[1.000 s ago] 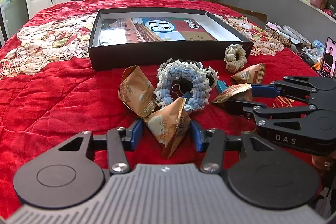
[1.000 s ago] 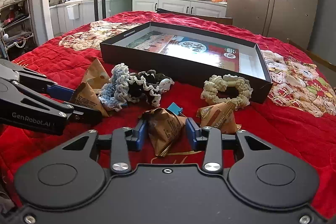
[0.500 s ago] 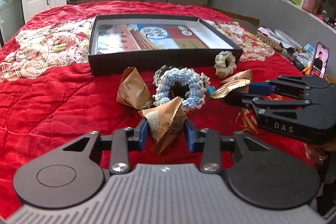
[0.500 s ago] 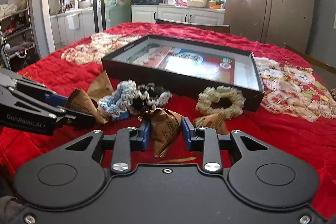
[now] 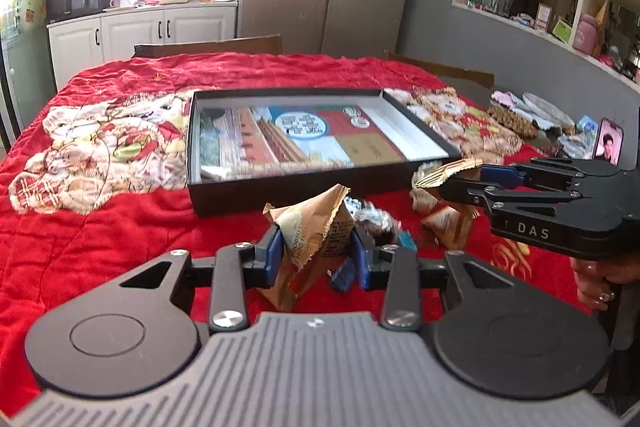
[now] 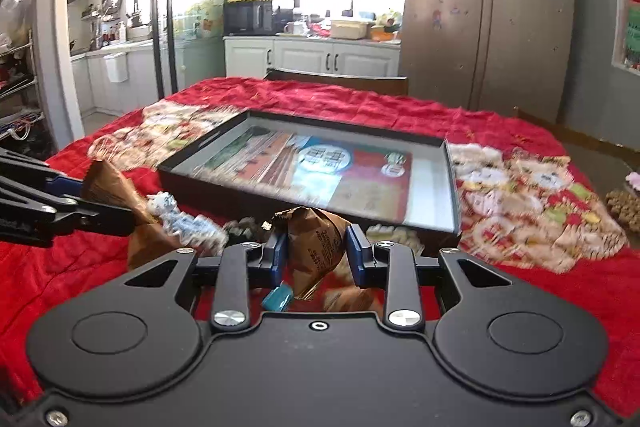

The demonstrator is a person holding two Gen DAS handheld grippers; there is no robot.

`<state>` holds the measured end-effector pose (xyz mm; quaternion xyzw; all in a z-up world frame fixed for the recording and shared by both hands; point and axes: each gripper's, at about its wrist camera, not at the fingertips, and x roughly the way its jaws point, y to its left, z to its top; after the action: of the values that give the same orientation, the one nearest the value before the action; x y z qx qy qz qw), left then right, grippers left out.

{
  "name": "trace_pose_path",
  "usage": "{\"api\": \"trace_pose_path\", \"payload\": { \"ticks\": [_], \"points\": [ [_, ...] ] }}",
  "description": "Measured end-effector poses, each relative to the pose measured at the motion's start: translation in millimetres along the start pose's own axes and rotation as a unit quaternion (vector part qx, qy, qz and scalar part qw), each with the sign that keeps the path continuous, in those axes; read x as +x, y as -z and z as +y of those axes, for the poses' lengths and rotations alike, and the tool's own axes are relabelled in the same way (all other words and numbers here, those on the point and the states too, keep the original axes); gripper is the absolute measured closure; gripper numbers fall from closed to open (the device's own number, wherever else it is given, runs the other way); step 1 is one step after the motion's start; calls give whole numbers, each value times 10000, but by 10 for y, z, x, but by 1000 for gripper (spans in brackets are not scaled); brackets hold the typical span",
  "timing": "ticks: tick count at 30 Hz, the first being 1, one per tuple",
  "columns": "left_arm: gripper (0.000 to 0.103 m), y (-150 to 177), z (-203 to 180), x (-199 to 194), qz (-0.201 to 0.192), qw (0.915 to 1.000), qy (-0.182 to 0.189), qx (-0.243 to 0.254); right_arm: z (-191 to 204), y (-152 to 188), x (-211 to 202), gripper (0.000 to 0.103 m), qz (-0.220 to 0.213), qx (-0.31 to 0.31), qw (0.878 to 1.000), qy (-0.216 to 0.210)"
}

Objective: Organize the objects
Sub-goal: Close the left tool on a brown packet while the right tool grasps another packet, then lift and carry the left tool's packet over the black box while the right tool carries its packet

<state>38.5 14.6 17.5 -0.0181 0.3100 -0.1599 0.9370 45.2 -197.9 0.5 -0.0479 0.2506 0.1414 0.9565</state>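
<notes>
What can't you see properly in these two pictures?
- Left wrist view: the scrunchie is mostly hidden behind the left gripper's brown packet.
- Right wrist view: the cream scrunchie is blurred and half hidden by the right gripper.
- Right wrist view: the small blue thing under the right gripper's packet is too cut off to name.
- Both views: packet print is too small to read.

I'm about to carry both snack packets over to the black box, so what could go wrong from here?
1. The left gripper pinches its brown packet by soft crinkled wrapper, so it may slip or tear.
2. The right gripper holds its packet the same way, low near the black box wall, so it could catch the rim.
3. The two grippers are close together and might bump.
</notes>
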Motion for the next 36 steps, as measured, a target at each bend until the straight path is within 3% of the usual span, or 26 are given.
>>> {"api": "trace_pose_path", "payload": {
  "ticks": [16, 26, 36],
  "points": [
    [63, -569, 145, 323, -529, 9980, -334, 80, -105, -492, 577, 73, -84, -23, 9996, 252],
    [63, -814, 276, 753, -482, 9980, -395, 91, -129, -670, 1143, 73, 83, -125, 9994, 322],
    [63, -978, 357, 1303, -332, 9985, -445, -38, -309, -792, 1707, 73, 429, 167, 9985, 287]
  ]
}}
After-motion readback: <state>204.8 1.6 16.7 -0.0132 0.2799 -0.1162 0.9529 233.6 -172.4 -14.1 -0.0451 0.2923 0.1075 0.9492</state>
